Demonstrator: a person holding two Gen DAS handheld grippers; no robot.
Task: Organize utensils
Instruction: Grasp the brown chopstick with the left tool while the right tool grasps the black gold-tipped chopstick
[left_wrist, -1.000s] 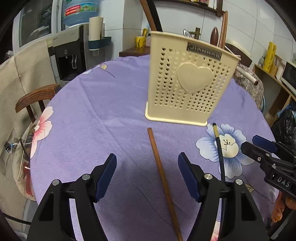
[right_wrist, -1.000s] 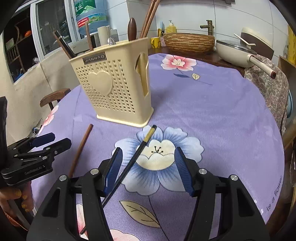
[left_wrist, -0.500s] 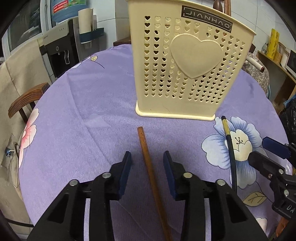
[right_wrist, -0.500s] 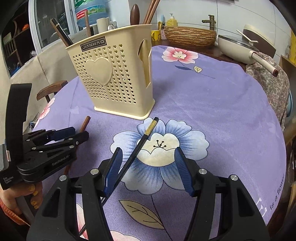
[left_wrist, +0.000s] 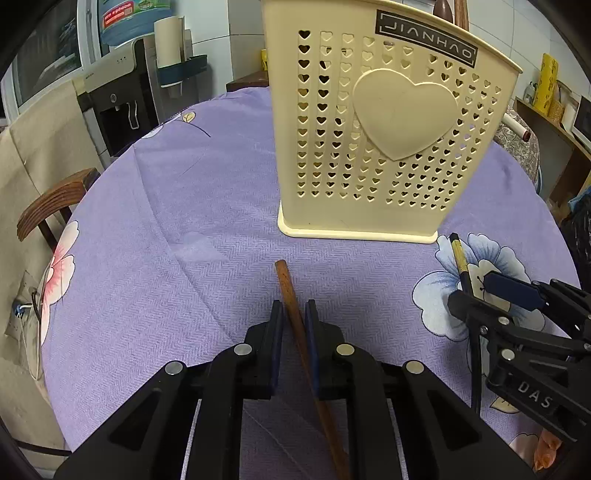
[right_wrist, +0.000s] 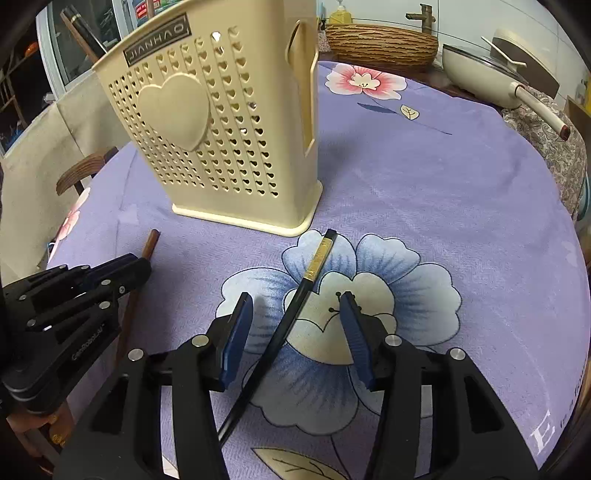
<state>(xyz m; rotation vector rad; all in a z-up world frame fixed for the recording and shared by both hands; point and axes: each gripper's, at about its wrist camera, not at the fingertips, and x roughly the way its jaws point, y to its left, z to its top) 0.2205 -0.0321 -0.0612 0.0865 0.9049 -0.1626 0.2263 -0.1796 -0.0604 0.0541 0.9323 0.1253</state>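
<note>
My left gripper (left_wrist: 293, 321) pinches the brown chopstick (left_wrist: 291, 295) lying on the purple cloth (left_wrist: 184, 221), and my right gripper (right_wrist: 295, 332) sits wide around the black chopstick (right_wrist: 295, 299), so both can go into the holder (left_wrist: 376, 147) just behind.

Left gripper (left_wrist: 294, 319): low over the surface, pointing forward, its blue-padded fingers (left_wrist: 276, 325) drawn nearly together on either side of a brown stick, pads at or almost at its sides.
Right gripper (right_wrist: 296, 332): low over the surface, pointing forward, its fingers (right_wrist: 236, 338) spread well apart, a black stick lying in the gap and touching neither pad.
Relation: the two grippers sit side by side, near each other, apart.
</note>
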